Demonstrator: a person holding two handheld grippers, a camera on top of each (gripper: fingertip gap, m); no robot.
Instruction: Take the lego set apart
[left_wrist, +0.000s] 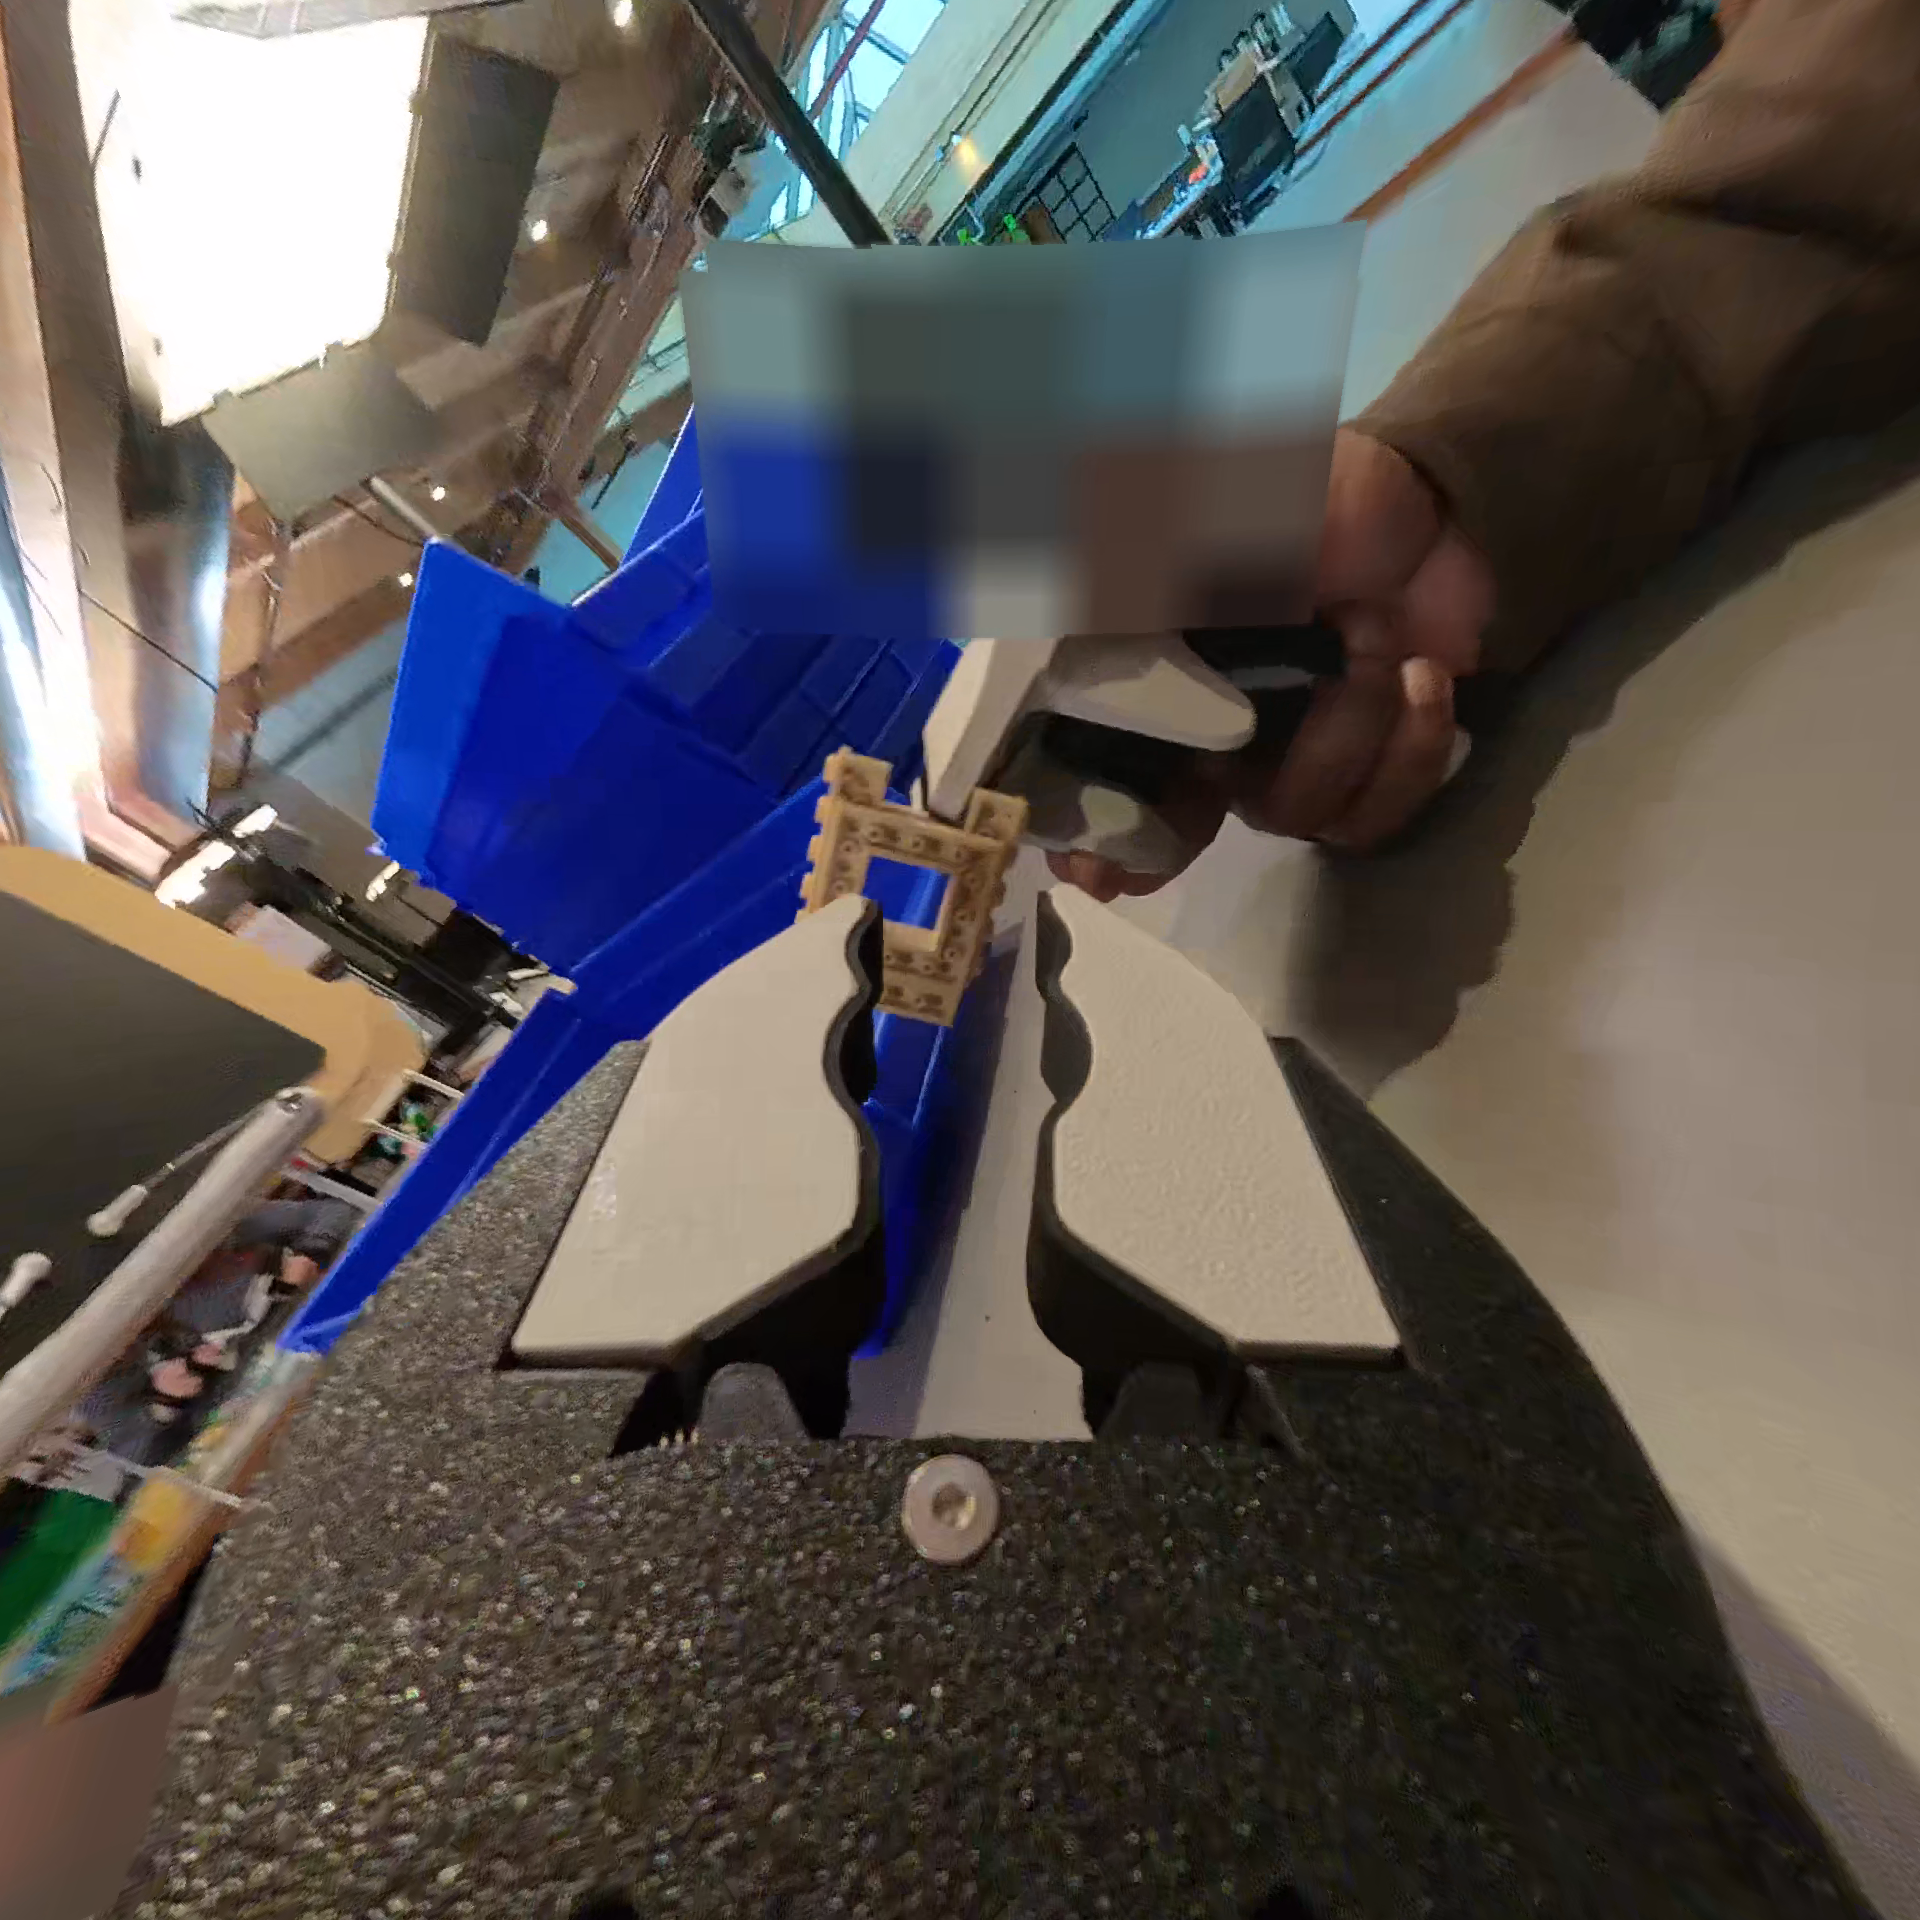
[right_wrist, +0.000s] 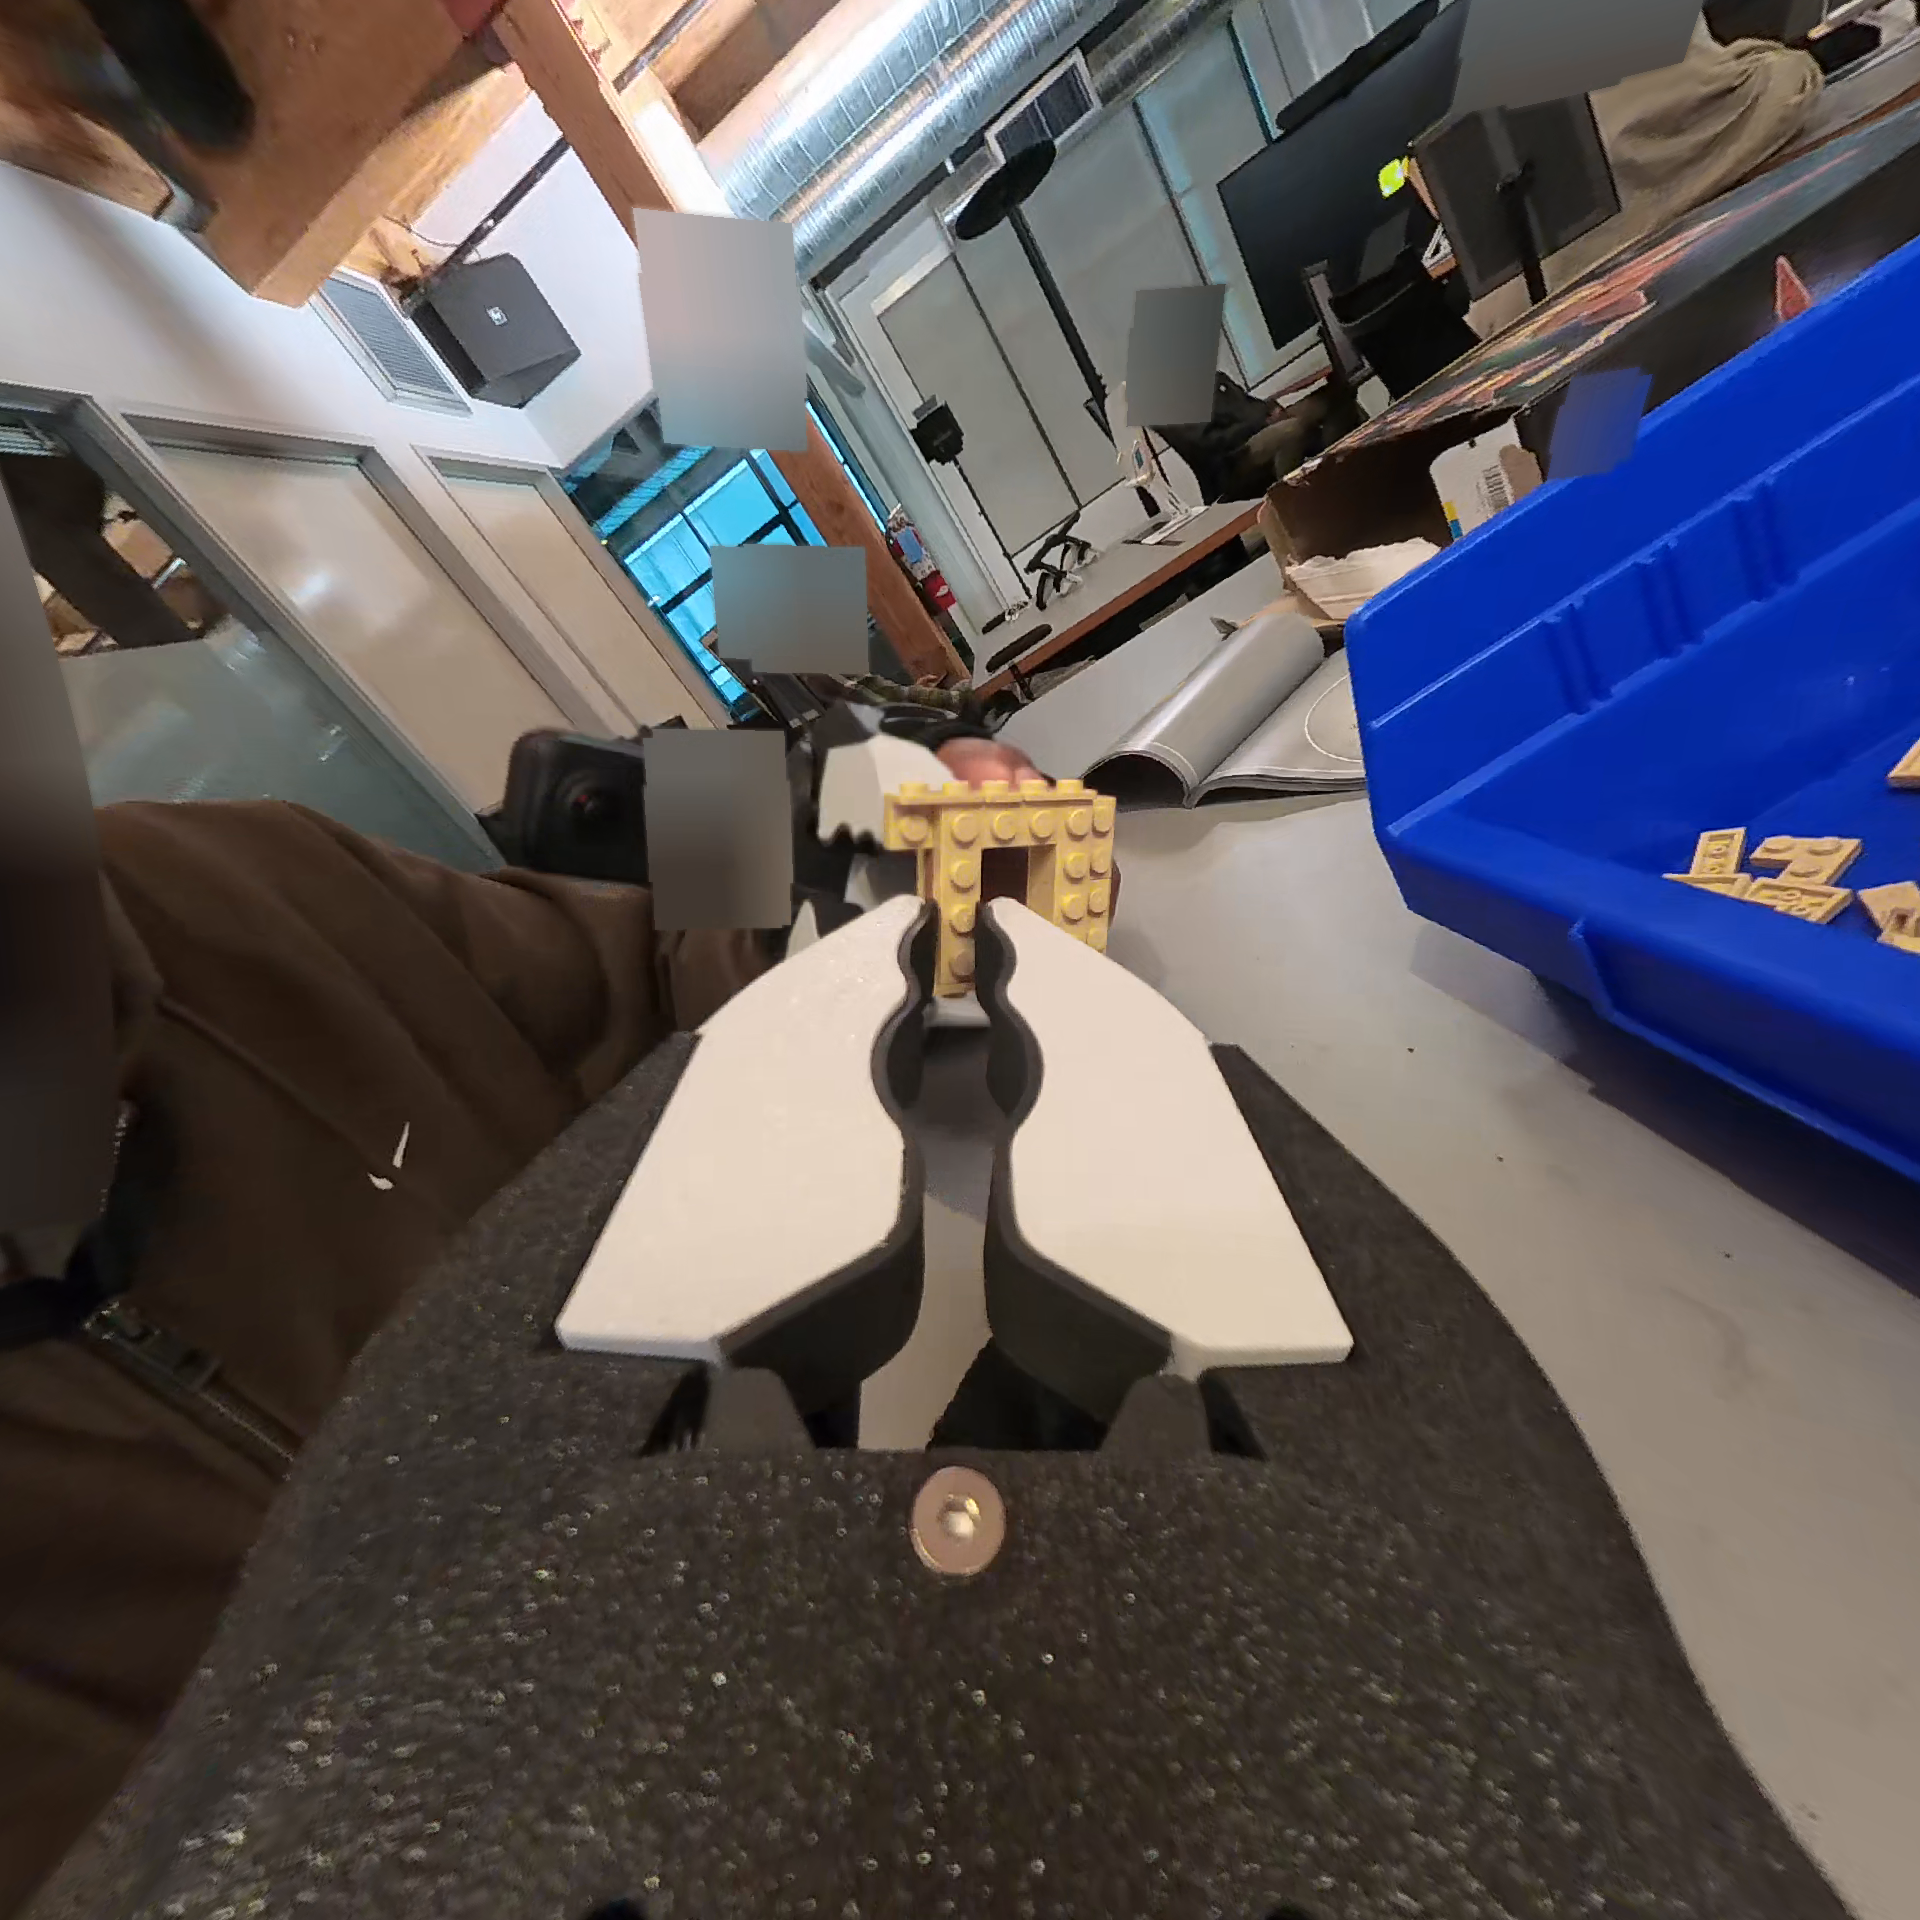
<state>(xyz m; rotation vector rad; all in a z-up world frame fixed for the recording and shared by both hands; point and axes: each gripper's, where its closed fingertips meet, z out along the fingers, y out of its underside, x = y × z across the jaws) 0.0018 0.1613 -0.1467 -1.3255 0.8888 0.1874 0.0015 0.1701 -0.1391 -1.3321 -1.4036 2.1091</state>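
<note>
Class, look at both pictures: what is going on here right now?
A person holds a claw in each hand above a grey table. The right claw is shut on one leg of a tan brick frame. The left claw is open around the frame's other end, its right finger clear of it. A blue bin beside them holds loose tan plates.
</note>
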